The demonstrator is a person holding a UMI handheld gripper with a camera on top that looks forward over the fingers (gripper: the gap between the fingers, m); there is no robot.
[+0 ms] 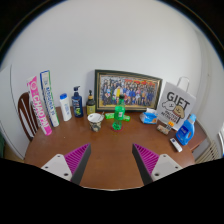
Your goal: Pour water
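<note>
A green bottle (119,112) stands near the middle back of the brown wooden table (110,150), with a pale cup (95,121) just to its left. My gripper (112,160) is open and empty, its two purple pads (78,157) spread wide over the table's near part. The bottle and cup are well beyond the fingers, roughly straight ahead.
Behind the bottle a framed picture (128,90) leans on the white wall. To the left stand a white bottle (65,107), a dark blue bottle (77,102), a brown bottle (90,103) and a pink box (40,103). A gift bag (178,101) and blue items (185,128) are at right. A chair (27,115) is at far left.
</note>
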